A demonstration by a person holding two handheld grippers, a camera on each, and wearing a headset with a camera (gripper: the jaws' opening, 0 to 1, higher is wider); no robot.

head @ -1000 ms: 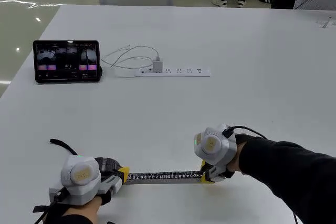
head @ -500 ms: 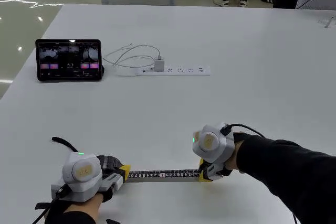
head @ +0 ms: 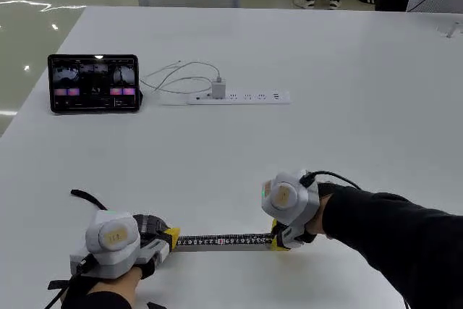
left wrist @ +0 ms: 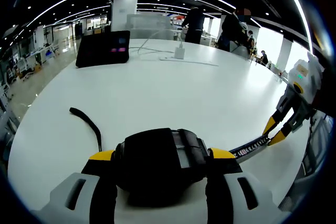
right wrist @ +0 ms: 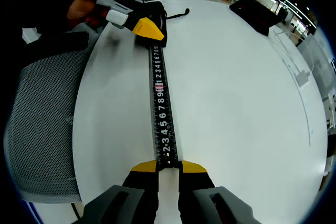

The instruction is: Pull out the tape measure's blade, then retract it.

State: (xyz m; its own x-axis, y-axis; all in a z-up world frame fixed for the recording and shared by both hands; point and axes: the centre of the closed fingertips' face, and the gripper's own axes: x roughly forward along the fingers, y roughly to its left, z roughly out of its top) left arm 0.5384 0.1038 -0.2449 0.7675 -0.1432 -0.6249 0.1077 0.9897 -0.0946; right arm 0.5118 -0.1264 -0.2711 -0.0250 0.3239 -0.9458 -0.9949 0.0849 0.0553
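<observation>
A black tape measure case (left wrist: pixel 160 161) sits on the white table, clamped between the yellow-tipped jaws of my left gripper (head: pixel 160 240). Its wrist strap (left wrist: pixel 86 123) trails off to the left. The blade (right wrist: pixel 161 109) (head: pixel 223 240), black with white numbers, lies flat on the table and runs from the case (right wrist: pixel 153 15) to my right gripper (right wrist: pixel 169 167). That gripper (head: pixel 278 242) is shut on the blade's end. In the left gripper view the right gripper (left wrist: pixel 279 129) stands at the far right.
A tablet (head: pixel 93 82) stands at the back left, with a white power strip (head: pixel 239 98) and coiled cable (head: pixel 173 77) beside it. A grey mesh chair (right wrist: pixel 42 119) sits off the table's near edge. People stand beyond the far edge.
The right gripper has moved a little left toward the case, so the blade between the grippers is slightly shorter. The left gripper and case have stayed put.
</observation>
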